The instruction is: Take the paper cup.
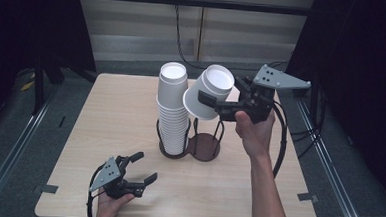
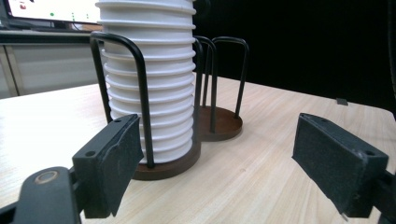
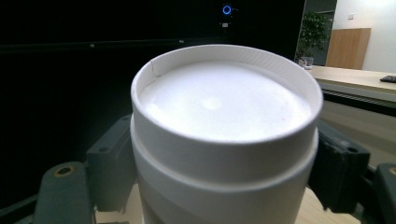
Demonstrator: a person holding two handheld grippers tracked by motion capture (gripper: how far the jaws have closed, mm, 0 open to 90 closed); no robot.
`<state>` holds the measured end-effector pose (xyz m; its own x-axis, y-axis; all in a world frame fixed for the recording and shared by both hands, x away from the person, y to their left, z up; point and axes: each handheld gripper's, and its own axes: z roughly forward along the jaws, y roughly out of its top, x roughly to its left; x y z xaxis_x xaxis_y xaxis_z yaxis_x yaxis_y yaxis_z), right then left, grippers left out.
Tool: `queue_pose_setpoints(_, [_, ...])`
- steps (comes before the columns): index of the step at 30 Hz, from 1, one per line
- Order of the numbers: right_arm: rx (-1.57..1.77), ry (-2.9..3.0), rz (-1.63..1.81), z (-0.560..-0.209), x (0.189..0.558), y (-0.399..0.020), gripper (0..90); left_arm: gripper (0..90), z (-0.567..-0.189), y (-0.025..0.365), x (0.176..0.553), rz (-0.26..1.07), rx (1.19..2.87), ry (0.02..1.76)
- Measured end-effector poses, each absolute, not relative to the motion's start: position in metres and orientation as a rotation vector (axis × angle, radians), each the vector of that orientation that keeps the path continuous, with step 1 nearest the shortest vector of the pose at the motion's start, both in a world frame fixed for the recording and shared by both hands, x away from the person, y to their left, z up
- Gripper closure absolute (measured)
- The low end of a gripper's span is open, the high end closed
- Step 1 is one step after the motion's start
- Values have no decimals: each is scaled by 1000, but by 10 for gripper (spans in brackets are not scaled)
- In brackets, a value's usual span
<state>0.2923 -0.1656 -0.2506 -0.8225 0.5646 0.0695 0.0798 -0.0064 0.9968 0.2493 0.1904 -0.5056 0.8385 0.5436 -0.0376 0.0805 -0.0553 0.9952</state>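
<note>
High view shows our left gripper (image 1: pixel 140 168) released, resting at the near left of the table (image 1: pixel 105 114). Farther off, our right gripper (image 1: pixel 220 99) grasps upturned white cups (image 1: pixel 209 92), tilted above the holder's (image 1: pixel 204 146) empty right ring, just right of the stack (image 1: pixel 173 110).

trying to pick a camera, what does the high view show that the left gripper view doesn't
High view alone: the right claw shut on a tilted, upside-down white cup above the rack's empty ring, and both hands. Left gripper view alone: close up, the left claw's open pads low over the table. Both: the cup stack in the black wire rack on the wooden table.
</note>
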Motion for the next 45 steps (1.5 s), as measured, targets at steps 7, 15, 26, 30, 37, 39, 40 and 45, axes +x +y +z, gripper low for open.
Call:
queue_pose_setpoints(7, [704, 1946, 1883, -272, 287, -173, 210, 168, -495, 187, 252, 354, 1614, 469])
queue_pose_setpoints(15, [713, 1999, 1865, -297, 279, -169, 210, 168, -481, 181, 253, 310, 1609, 446])
queue_pose_setpoints(26, [733, 2083, 1856, -336, 279, -158, 211, 172, -473, 173, 254, 292, 1636, 398])
queue_pose_setpoints(30, [742, 2090, 1874, -348, 276, -155, 211, 171, -473, 172, 253, 291, 1640, 378])
queue_pose_setpoints(37, [777, 2119, 1886, -371, 275, -149, 211, 160, -467, 166, 253, 283, 1636, 356])
queue_pose_setpoints(39, [781, 2124, 1883, -374, 275, -149, 211, 159, -464, 163, 253, 283, 1643, 344])
queue_pose_setpoints(40, [779, 2126, 1886, -376, 274, -148, 211, 159, -463, 161, 253, 283, 1637, 339])
queue_pose_setpoints(45, [781, 2135, 1875, -385, 271, -144, 211, 158, -463, 155, 253, 293, 1647, 334])
